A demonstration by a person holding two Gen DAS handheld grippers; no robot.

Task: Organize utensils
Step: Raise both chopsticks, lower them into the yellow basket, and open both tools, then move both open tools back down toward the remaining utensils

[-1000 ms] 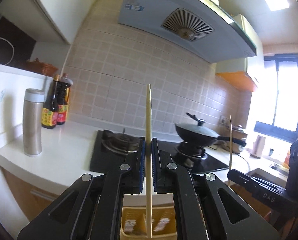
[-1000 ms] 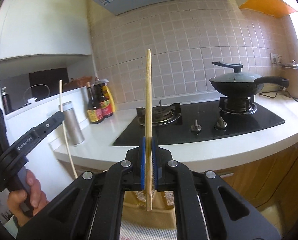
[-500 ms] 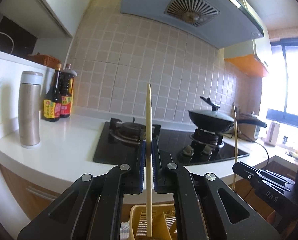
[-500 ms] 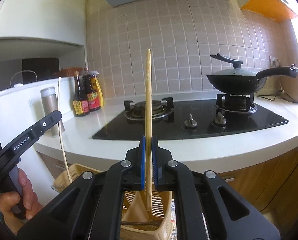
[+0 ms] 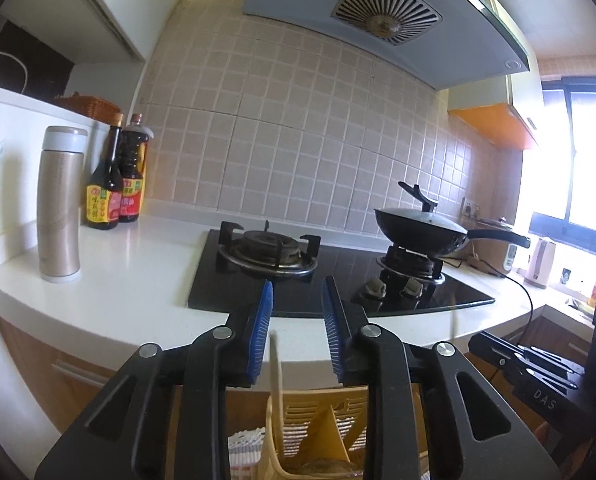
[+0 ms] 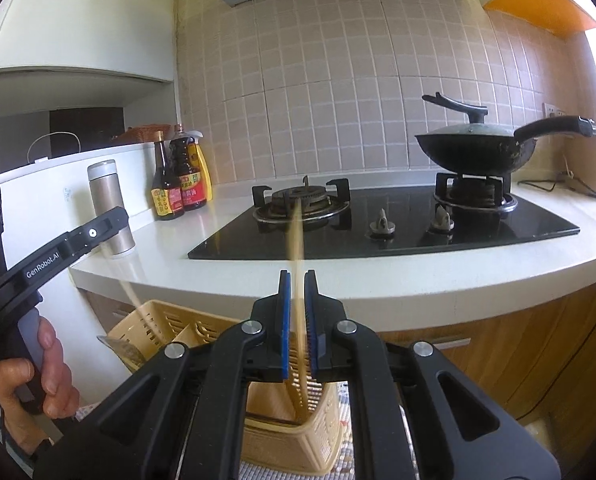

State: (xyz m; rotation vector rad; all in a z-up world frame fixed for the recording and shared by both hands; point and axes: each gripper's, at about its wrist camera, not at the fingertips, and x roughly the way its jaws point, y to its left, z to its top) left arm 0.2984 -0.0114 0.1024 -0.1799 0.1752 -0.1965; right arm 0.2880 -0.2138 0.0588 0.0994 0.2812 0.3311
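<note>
The left gripper [image 5: 296, 312] is opening, its chopstick [image 5: 275, 364] dropping between the jaws into the yellow utensil basket [image 5: 318, 432] below, while the right gripper [image 6: 297, 304], barely parted, must next release its chopstick [image 6: 297, 240].

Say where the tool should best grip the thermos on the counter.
Grip the thermos at mid-body, coming level from the front. It stands upright, a straight, smooth cylinder, so its sides should suit two pads. The bottles stand close on its far right, so that side looks crowded.
</note>
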